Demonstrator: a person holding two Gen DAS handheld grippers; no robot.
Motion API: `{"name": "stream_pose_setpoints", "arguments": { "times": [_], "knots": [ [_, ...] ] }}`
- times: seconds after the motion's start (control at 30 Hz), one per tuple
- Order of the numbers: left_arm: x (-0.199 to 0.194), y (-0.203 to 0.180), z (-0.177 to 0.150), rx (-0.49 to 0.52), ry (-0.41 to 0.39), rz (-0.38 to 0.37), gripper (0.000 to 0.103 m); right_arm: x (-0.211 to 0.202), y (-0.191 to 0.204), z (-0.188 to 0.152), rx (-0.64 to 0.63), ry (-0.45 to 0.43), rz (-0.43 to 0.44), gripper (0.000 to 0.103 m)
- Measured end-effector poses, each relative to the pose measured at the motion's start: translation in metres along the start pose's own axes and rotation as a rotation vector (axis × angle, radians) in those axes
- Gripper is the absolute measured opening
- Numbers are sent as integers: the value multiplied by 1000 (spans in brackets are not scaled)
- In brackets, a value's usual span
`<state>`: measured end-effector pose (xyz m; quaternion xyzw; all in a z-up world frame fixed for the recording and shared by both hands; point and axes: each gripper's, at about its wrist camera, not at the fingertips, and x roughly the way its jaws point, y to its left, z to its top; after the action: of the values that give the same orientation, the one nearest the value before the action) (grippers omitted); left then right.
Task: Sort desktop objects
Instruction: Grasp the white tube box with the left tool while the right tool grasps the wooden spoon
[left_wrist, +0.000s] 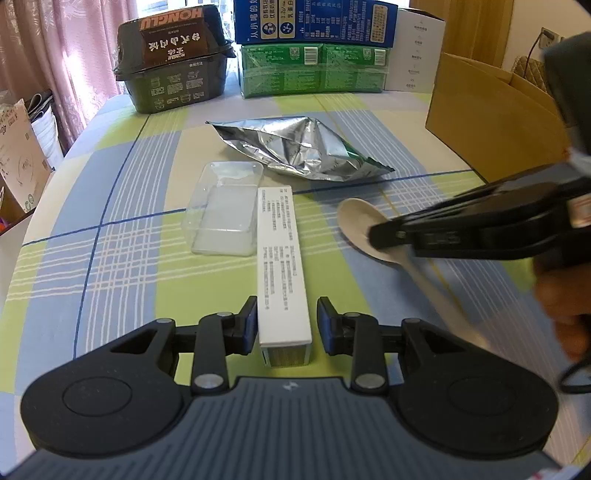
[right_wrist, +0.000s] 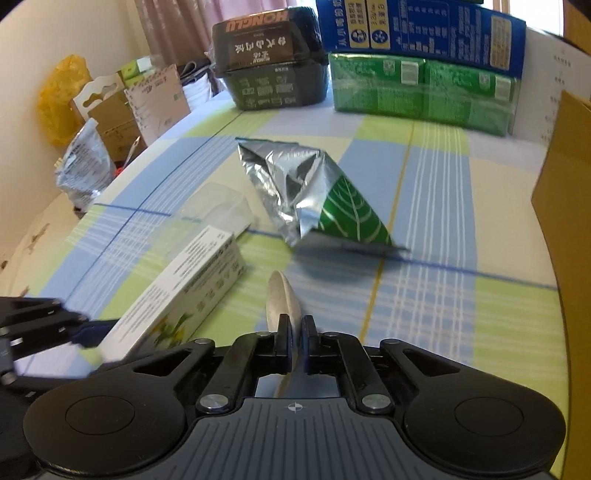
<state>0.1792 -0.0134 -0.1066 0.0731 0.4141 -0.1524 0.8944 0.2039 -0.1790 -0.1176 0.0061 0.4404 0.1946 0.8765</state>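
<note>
A long white printed box (left_wrist: 282, 273) lies lengthwise on the checked tablecloth. My left gripper (left_wrist: 287, 325) is open, one finger on each side of the box's near end with a small gap on both sides. To the right, my right gripper (left_wrist: 386, 232) is shut on a pale plastic spoon (left_wrist: 352, 218), gripping it just behind the bowl. In the right wrist view the spoon (right_wrist: 279, 295) stands edge-on between the shut fingers of my right gripper (right_wrist: 295, 328). The white box (right_wrist: 184, 288) and left gripper (right_wrist: 79, 332) are at the left.
A crumpled silver foil bag (left_wrist: 303, 147) and a clear plastic tray (left_wrist: 225, 214) lie behind the box. At the back stand a black food container (left_wrist: 173, 62), green packs (left_wrist: 314, 70) and a blue carton (left_wrist: 314, 18). A brown cardboard box (left_wrist: 487, 122) stands at the right.
</note>
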Motion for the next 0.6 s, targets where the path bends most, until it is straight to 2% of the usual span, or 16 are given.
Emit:
{"name": "stream_pose_setpoints", "arguments": {
  "times": [0.23,0.37,0.43,0.5,0.6],
  "knots": [
    [-10,-10,-10,16,16,-31,25,-30,-13,-21,50,80,48,2],
    [-25,-22,-17,35,24,-38,22,-39,-21,-36,77,82,12,4],
    [-31,-27,-21,31,20,-40,22,-46,-22,-43,70,71,-3,14],
    [-34,-31,-23,32,18,-43,22,-54,-18,-50,45,43,-38,50],
    [-32,-36,-24,58,6,-33,22,-60,-9,-56,-14,-8,-52,52]
  ]
}}
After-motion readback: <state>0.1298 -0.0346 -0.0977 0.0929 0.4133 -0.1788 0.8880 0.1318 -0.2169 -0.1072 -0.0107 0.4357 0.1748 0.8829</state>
